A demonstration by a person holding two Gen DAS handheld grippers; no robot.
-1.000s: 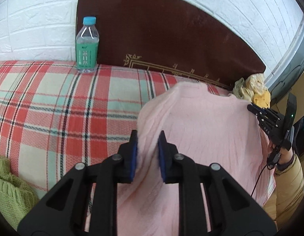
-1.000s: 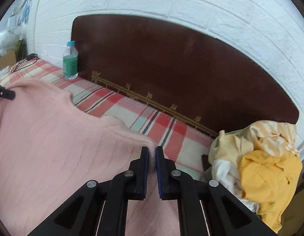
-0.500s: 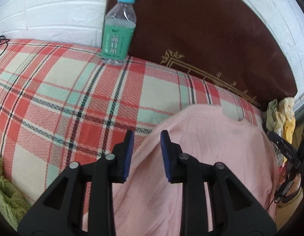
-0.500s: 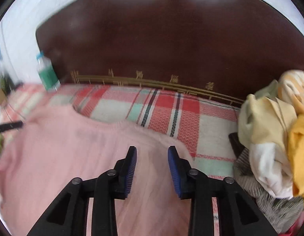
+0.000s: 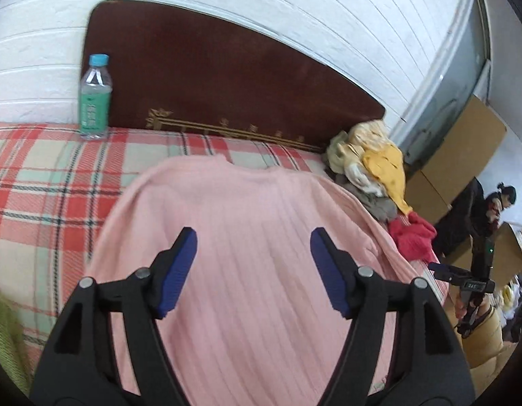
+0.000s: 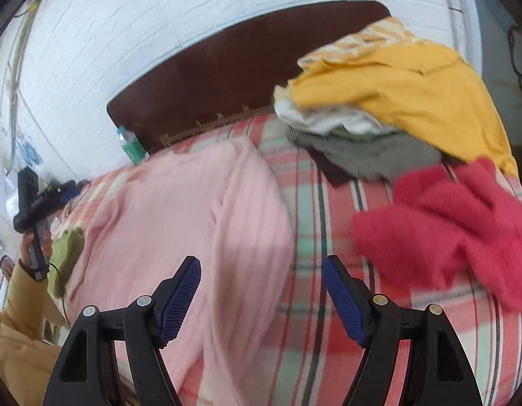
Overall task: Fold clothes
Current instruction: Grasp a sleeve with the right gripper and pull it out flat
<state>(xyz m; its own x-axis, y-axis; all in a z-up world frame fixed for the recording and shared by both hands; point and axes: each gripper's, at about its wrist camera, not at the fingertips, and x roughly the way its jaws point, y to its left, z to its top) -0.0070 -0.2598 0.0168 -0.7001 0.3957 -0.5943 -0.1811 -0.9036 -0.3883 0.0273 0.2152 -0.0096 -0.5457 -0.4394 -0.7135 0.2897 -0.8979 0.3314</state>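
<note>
White brick wall and a dark brown headboard (image 5: 227, 77) back the red-and-green plaid bedspread (image 5: 41, 182) I'm working over. At far left a green-labelled plastic water bottle (image 5: 94, 98) stands on it, with a bit of green knit (image 5: 4, 331) at the near edge. My left gripper (image 5: 252, 270) hangs wide open and empty above the pale pink ribbed sweater (image 5: 254, 237), which lies spread across the middle of the bed. My right gripper (image 6: 261, 291) is equally wide open and empty over the sweater's right edge. Beyond it sit a red knit garment (image 6: 440, 223) and a heap topped with yellow cloth (image 6: 396, 84). I'd judge folding barely begun: those pieces wait.
</note>
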